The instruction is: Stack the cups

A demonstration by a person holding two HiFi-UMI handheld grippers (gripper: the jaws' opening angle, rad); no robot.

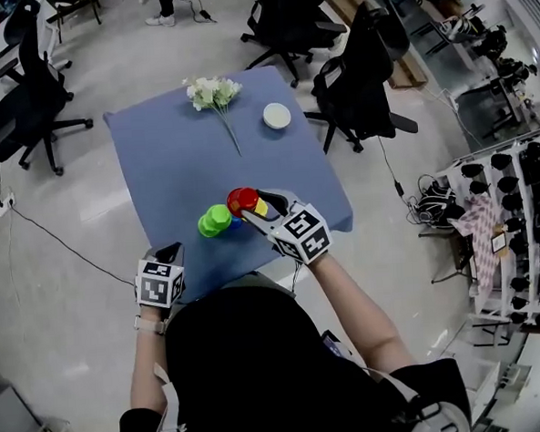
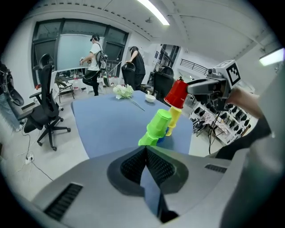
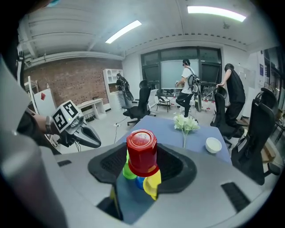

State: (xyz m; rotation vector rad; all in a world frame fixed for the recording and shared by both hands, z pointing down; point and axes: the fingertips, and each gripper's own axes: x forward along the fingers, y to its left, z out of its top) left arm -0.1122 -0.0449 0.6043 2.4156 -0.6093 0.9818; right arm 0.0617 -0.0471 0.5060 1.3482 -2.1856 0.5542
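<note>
- Nearest the right gripper's camera, the red cup [image 3: 141,151] is sitting mouth down over the yellow cup [image 3: 153,185], so these two are already nesting as one pair.
- Jaws of the right gripper [image 1: 251,205] are standing wide and clamping this pair from both sides, holding it at a tilt above the near part of the desk [image 1: 175,161].
- Green cups [image 1: 214,221], which look like two, are leaning mouth down as a second small pile just left of the held pair, with the blue cup [image 3: 139,181] sitting at their foot.
- Judging by this, the stacking is running about halfway: two part-stacks are existing, and the blue cup and the joining of everything into one tower are remaining.
- Left gripper [image 2: 146,156] is waiting at the near left edge, its jaws pressing together on nothing.
- Cups are all facing mouth down, so nothing is showing inside them.
- White bowl [image 1: 277,116] is sitting at the far right of the desk and is looking empty; the flowers [image 1: 212,93] are lying loose to its left.
</note>
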